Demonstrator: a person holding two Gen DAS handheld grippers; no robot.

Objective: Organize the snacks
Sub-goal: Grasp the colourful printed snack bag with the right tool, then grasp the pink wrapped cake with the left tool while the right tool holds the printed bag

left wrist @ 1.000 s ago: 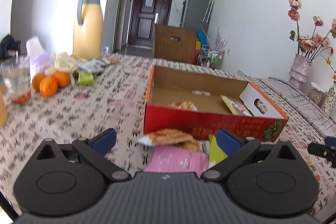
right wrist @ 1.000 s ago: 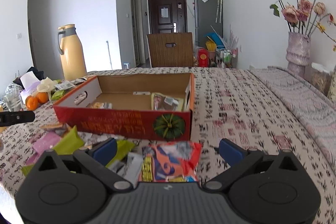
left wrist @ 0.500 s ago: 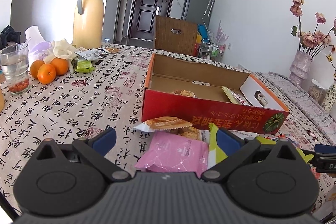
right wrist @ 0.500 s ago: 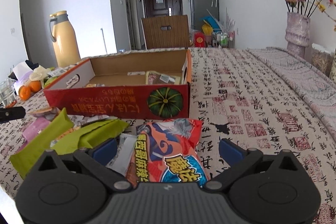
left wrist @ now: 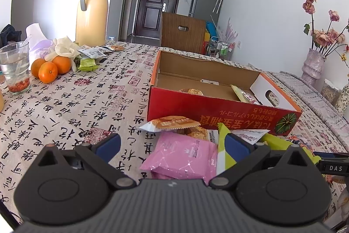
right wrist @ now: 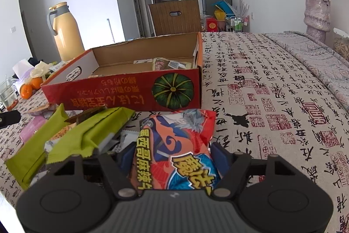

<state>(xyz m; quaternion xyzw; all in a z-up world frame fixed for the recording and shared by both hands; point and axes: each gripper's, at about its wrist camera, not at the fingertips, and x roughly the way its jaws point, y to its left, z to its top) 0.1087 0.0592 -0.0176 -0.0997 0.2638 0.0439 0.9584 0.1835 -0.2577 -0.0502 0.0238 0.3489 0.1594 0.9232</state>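
Observation:
A red cardboard box (left wrist: 218,106) lies open on the patterned tablecloth with a few snacks inside. Loose packets are heaped in front of it. My left gripper (left wrist: 172,143) is open, its fingers either side of a pink packet (left wrist: 181,154), not touching it. Beyond that lie a biscuit packet (left wrist: 172,121) and a green packet (left wrist: 222,152). My right gripper (right wrist: 172,154) is closing on a red-orange snack bag (right wrist: 176,141), and its blue pads (right wrist: 220,154) touch the bag's sides. The box (right wrist: 122,91) stands just behind, with green packets (right wrist: 87,134) to the left.
At far left stand a yellow thermos jug (left wrist: 91,12), oranges (left wrist: 48,71), a glass of water (left wrist: 15,67) and small packets (left wrist: 91,54). A vase of dried flowers (right wrist: 316,12) is at far right. The right half of the tablecloth (right wrist: 272,91) is bare.
My right gripper sank toward the red-orange bag and its jaws narrowed from wide apart to touching the bag. My left gripper stayed open and almost still.

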